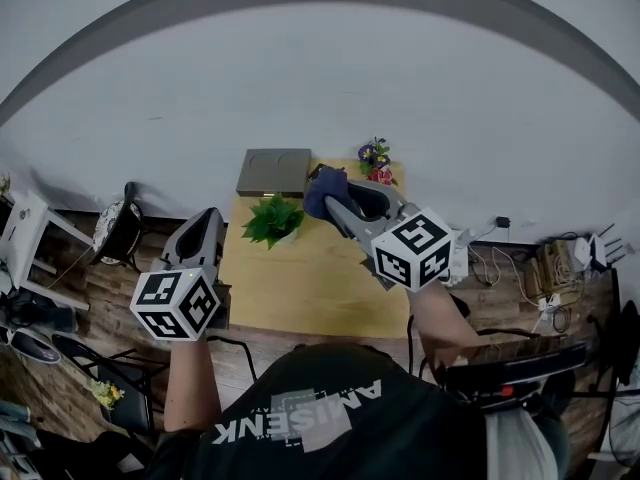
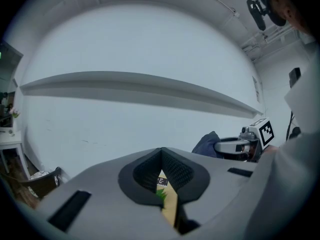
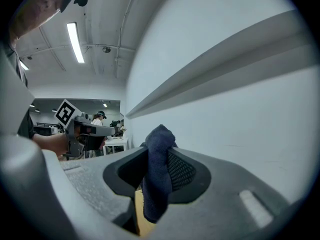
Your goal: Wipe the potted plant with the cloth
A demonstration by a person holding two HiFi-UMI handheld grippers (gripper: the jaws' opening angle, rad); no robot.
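Now my right fingers [image 3: 186,173] clamp the dark blue cloth [image 3: 157,174], held ready for wiping, at two o'clock of the potted plant [image 1: 273,219] on the wooden counter [image 1: 300,293]; my left fingers [image 2: 177,170], closed on nothing, hover at its nine o'clock, leaving the leaves clear.

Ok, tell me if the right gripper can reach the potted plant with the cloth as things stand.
Probably yes: the right gripper, shut on the cloth, hangs just beside the potted plant with nothing between them.
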